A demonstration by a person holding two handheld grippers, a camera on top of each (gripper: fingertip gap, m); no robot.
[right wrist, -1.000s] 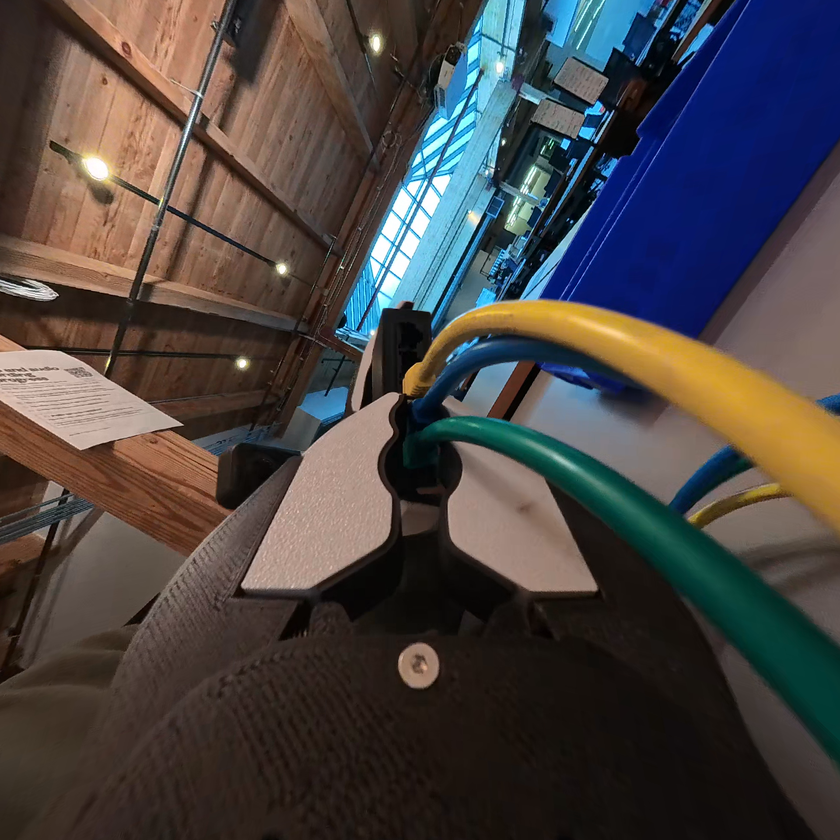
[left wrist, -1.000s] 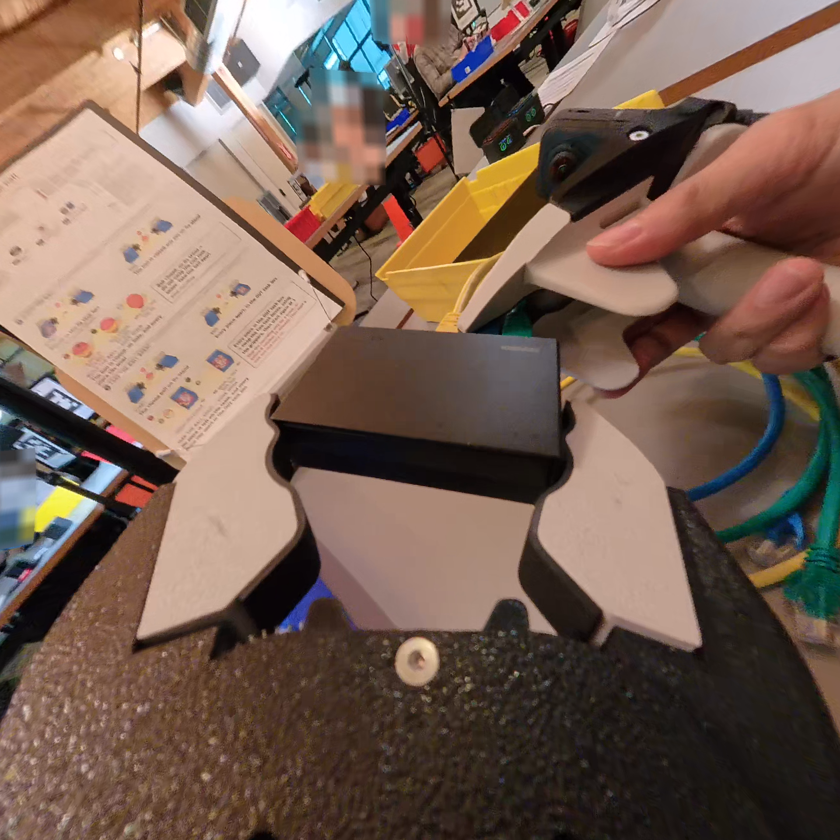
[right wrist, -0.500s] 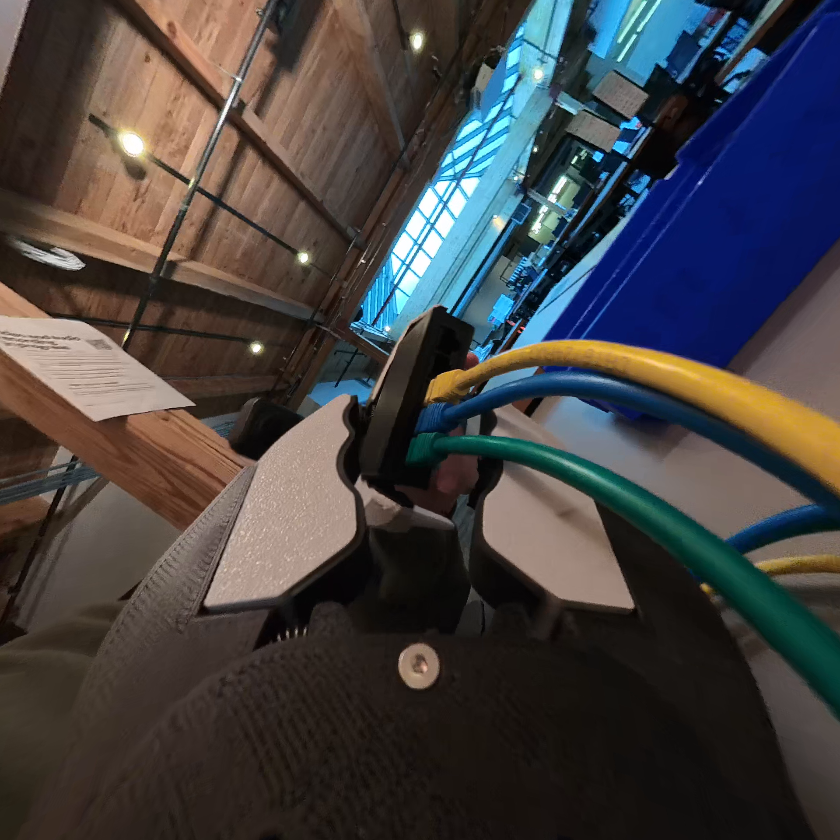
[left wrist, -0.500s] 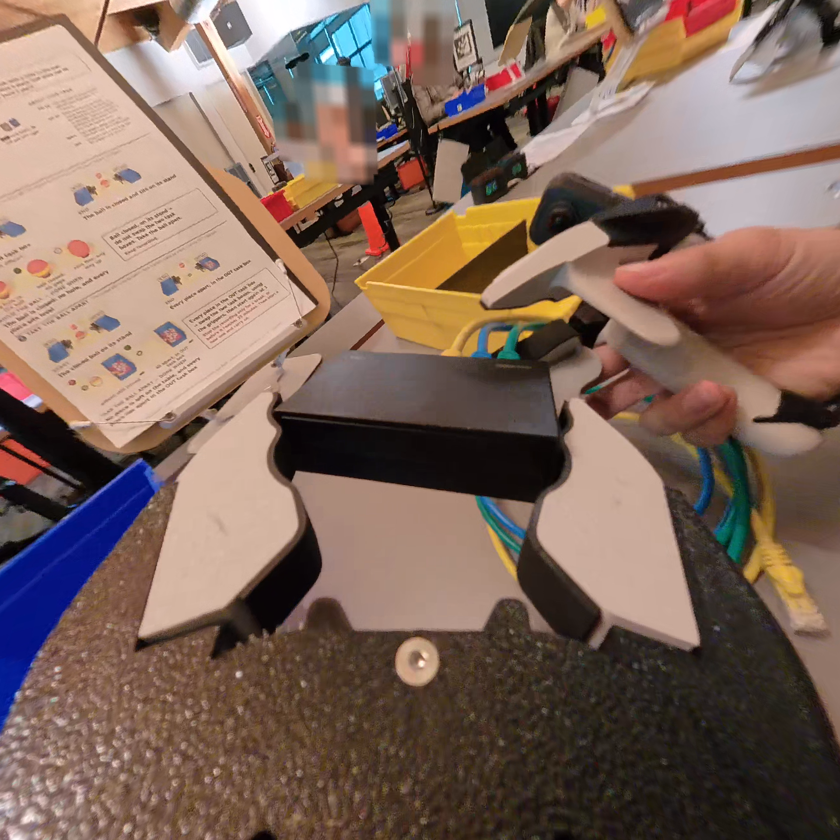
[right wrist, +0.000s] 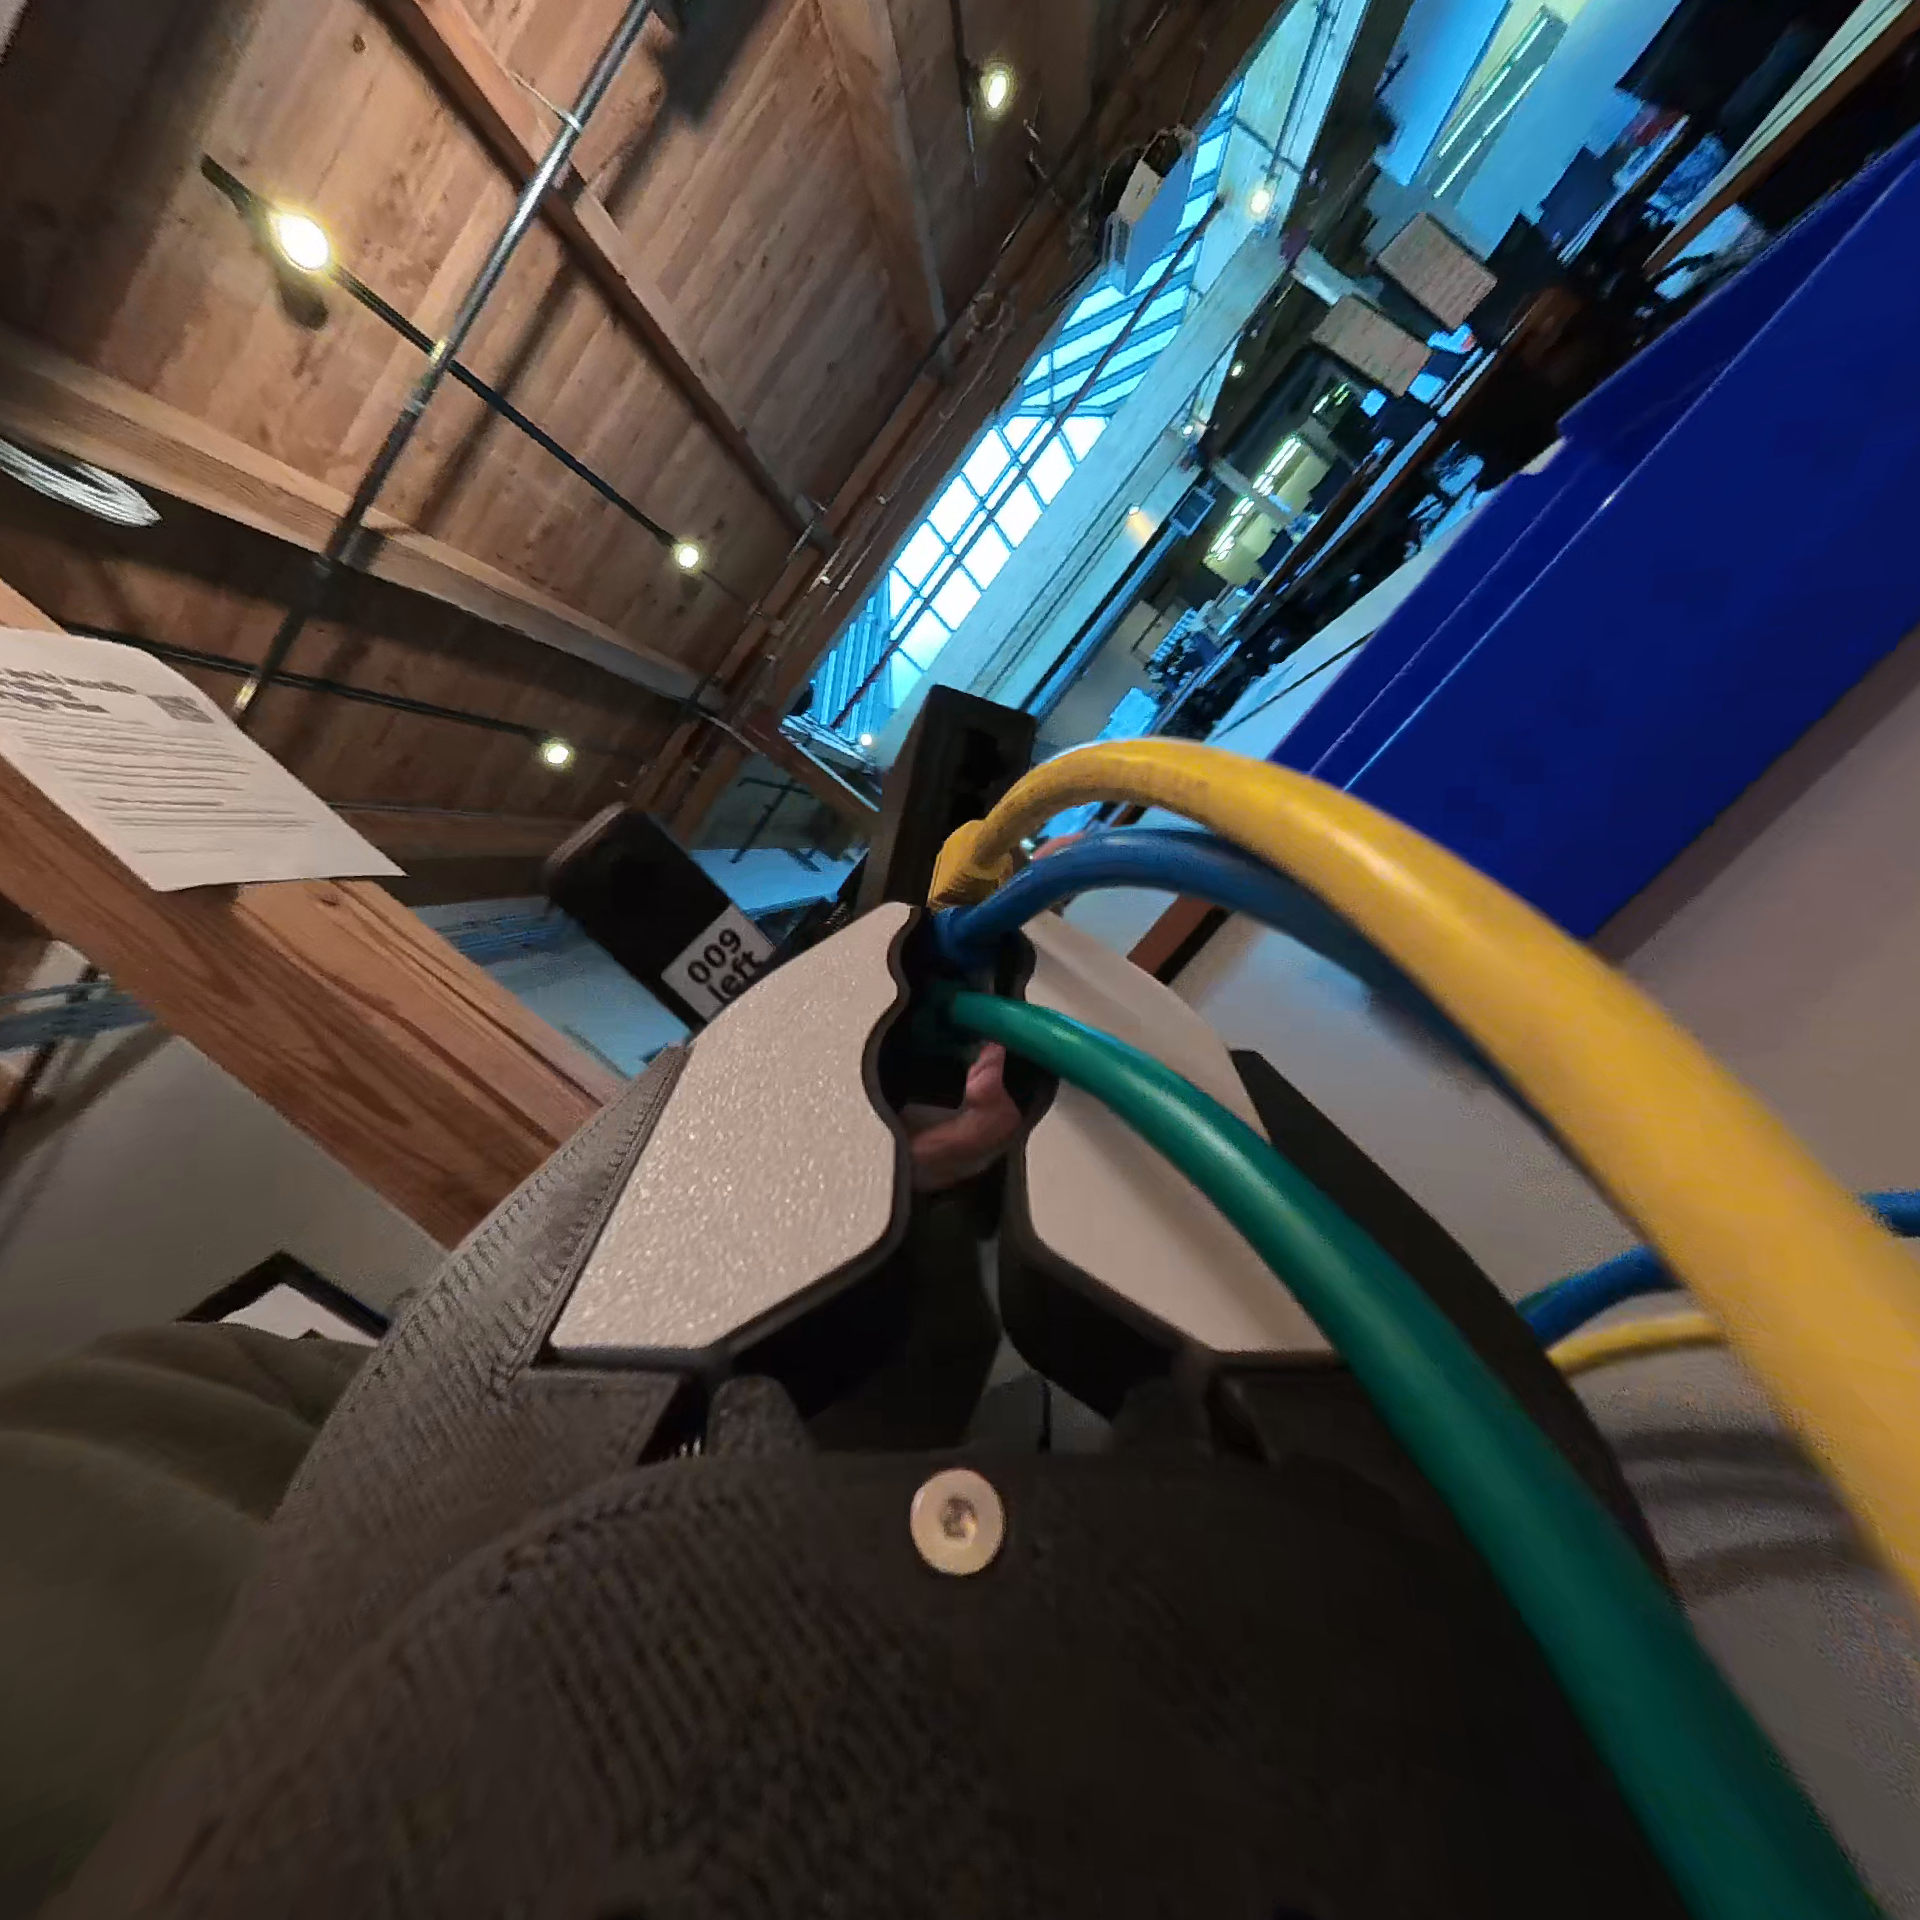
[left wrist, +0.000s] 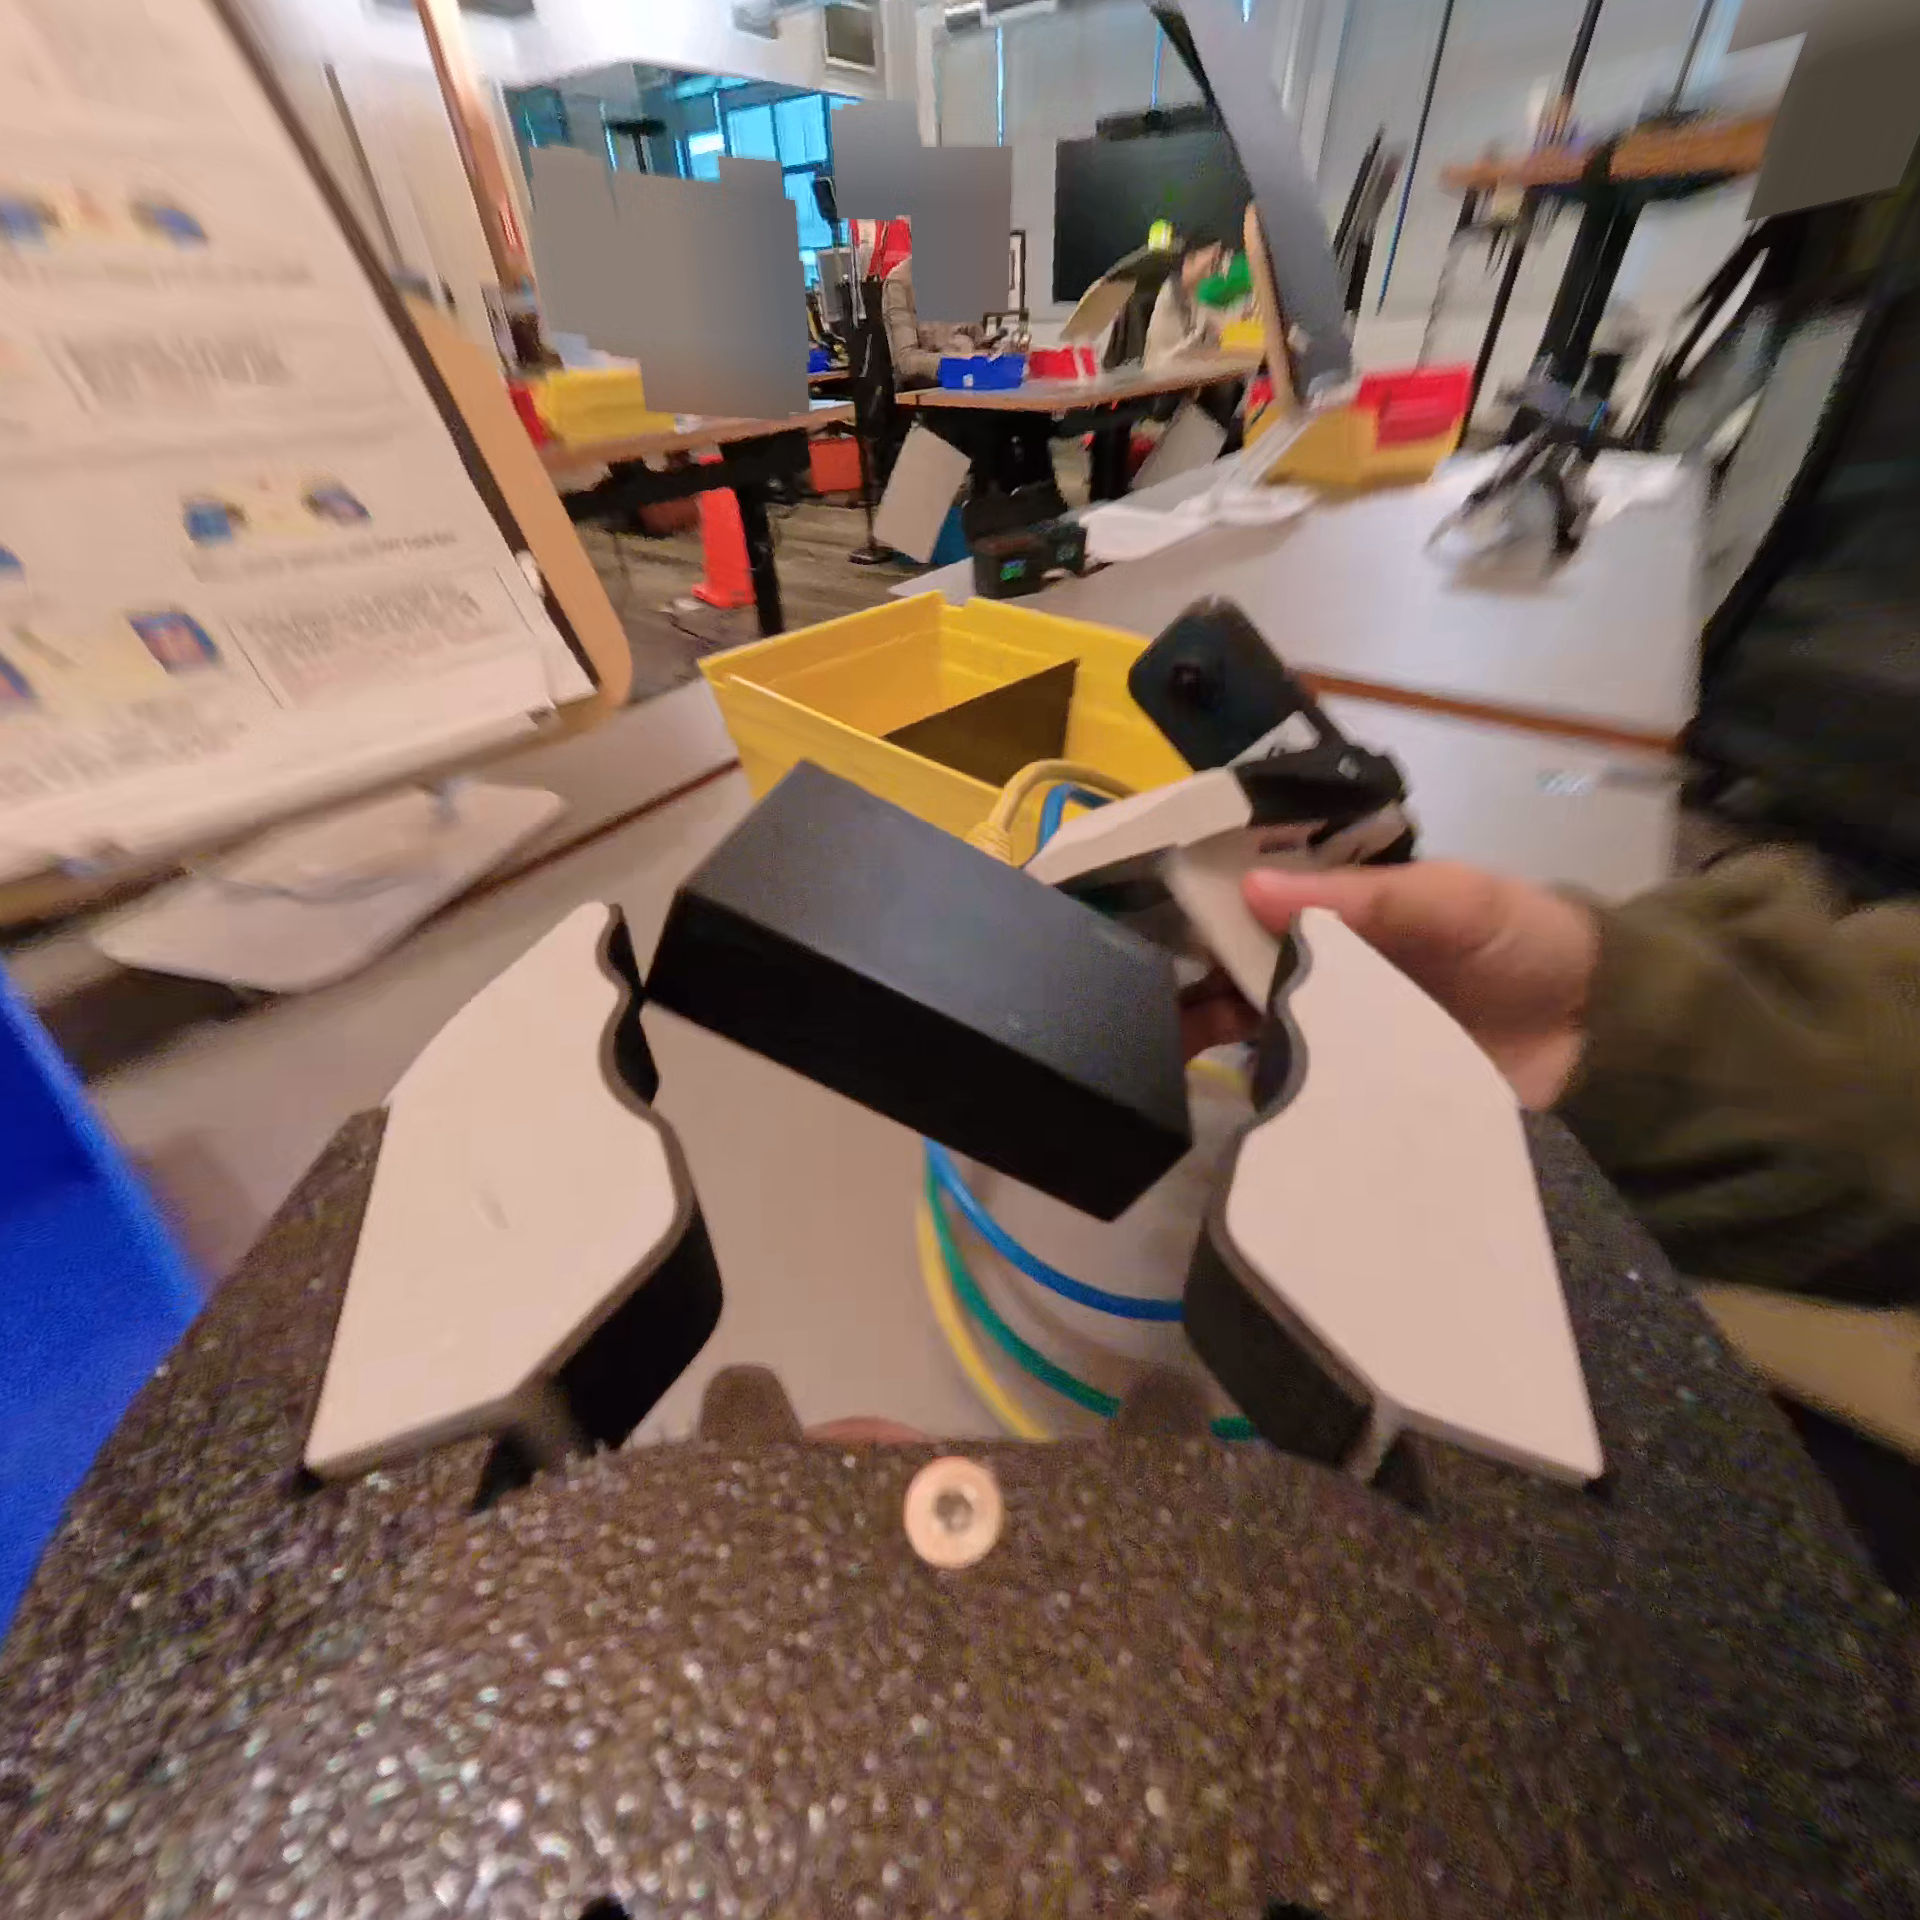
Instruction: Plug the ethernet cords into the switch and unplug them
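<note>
A black switch (left wrist: 914, 987) is held off the table between my left gripper's (left wrist: 951, 966) fingers. It sits skewed, its left corner against the left fingertip (left wrist: 608, 966). Yellow (right wrist: 1558, 997), blue (right wrist: 1143, 862) and green (right wrist: 1299, 1226) cords are plugged into its far face (right wrist: 956, 769). My right gripper (right wrist: 961, 966) is nearly shut around the green cord's plug. In the left wrist view it (left wrist: 1174, 883) sits at the switch's far right end, held by a hand (left wrist: 1455, 956). Contact between the switch's right end and my right fingertip is hidden.
A yellow bin (left wrist: 862, 707) stands just behind the switch. A blue bin (left wrist: 62, 1247) is at the left, also in the right wrist view (right wrist: 1610, 623). A clipboard with a printed sheet (left wrist: 208, 416) leans at the far left. Cord slack (left wrist: 997, 1330) hangs below the switch.
The switch has twisted in my left gripper, its right end swinging toward me. My right gripper, wider half a second ago, has closed again around the green plug. Both cameras have shifted.
</note>
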